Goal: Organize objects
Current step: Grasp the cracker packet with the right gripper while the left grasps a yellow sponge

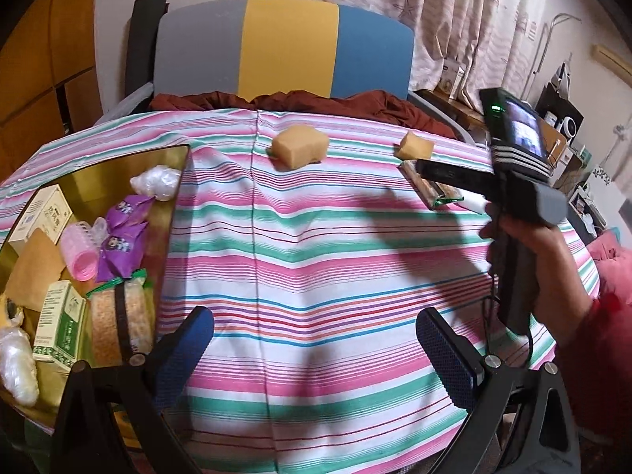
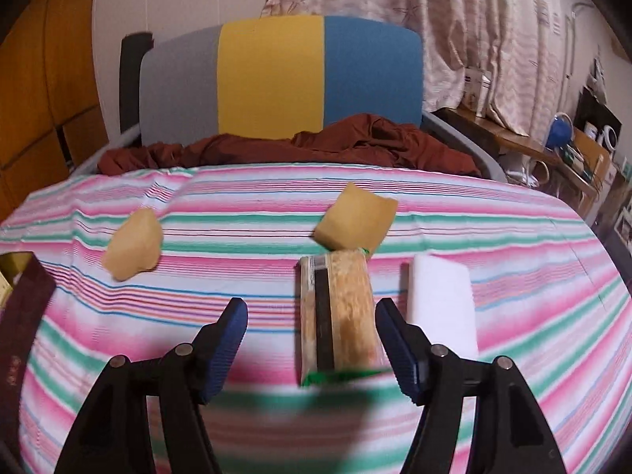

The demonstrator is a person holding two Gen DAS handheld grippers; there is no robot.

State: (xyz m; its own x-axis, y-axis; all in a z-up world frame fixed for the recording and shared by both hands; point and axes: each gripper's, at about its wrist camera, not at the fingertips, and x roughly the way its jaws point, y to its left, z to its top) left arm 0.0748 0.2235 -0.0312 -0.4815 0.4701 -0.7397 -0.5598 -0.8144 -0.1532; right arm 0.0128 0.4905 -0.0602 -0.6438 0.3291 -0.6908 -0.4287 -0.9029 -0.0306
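Striped cloth in pink, green and white covers the table (image 2: 197, 316), with a grey, yellow and blue chair back and a rumpled rust-red garment beyond its far edge.

Nearest the work is a wrapped scrub pad (image 2: 339, 312) with a dark band, lying toward the right side of the table. The right gripper (image 2: 312, 339) stands over it with fingers spread; the pad lies between them, close to the right finger, and neither pad presses on it. Just right of that finger lies a white foam block (image 2: 440, 300). Beyond the scrub pad, touching or nearly touching its far end, sits a yellow sponge (image 2: 355, 221); a second yellow sponge (image 2: 132, 243) lies well apart toward the left, both near the far edge.

At the table's left edge a gold tray (image 1: 179, 197) already holds a good many things: small boxes, a pink hair roller (image 1: 81, 254), purple packets (image 1: 122, 237), clear plastic bundles, and another banded scrub pad (image 1: 118, 324). The left gripper (image 1: 316, 355) hovers over bare cloth near the front edge beside the tray, fingers spread wide with nothing between them.

By my reading the sorting is well along: most items are in the tray, and four remain out on the cloth, namely the scrub pad, the foam block and the two sponges. The scrub pad looks to be next, though it is not yet gripped.
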